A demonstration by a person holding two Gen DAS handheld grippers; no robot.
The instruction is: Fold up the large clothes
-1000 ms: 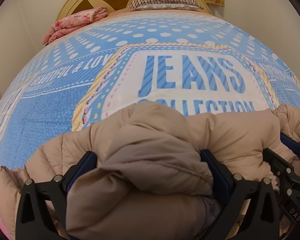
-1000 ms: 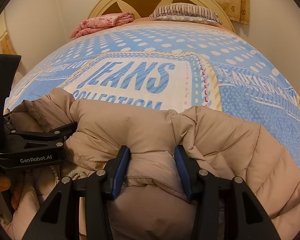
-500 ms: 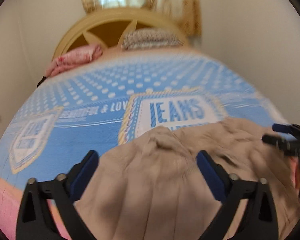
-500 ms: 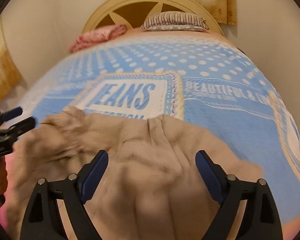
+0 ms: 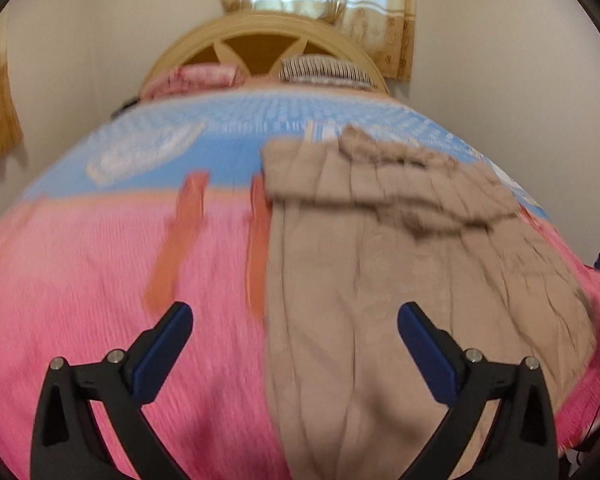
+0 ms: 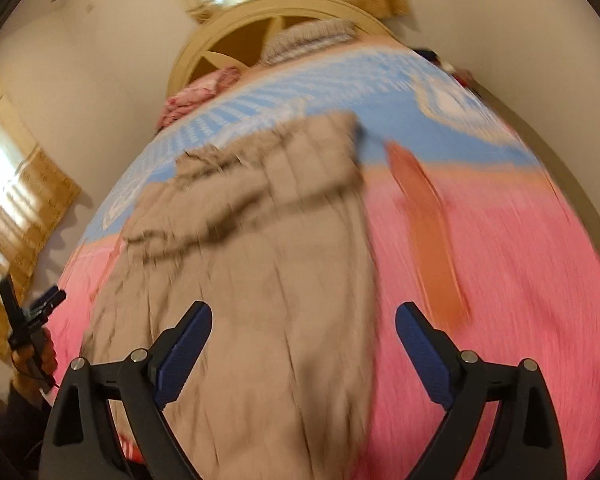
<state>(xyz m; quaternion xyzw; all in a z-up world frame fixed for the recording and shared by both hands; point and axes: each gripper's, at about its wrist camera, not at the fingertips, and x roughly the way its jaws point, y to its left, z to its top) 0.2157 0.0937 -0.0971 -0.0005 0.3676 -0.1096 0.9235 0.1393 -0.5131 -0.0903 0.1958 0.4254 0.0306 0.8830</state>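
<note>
Both hand-held grippers, left (image 5: 294,344) and right (image 6: 303,344), wide open, empty

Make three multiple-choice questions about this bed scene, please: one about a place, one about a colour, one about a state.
1. Where does the beige puffer coat lie?
A. on the bedspread
B. on the floor
C. on the striped pillow

2. What colour is the bedspread nearest the cameras?
A. green
B. pink
C. white

3. How do the jaws of the right gripper stand?
A. shut on the coat
B. shut on nothing
C. open, holding nothing

Answers: 1 A, the coat lies spread on the cover; 2 B, the near part is pink, blue farther off; 3 C, the jaws have just been opening and stand apart above the coat.
</note>
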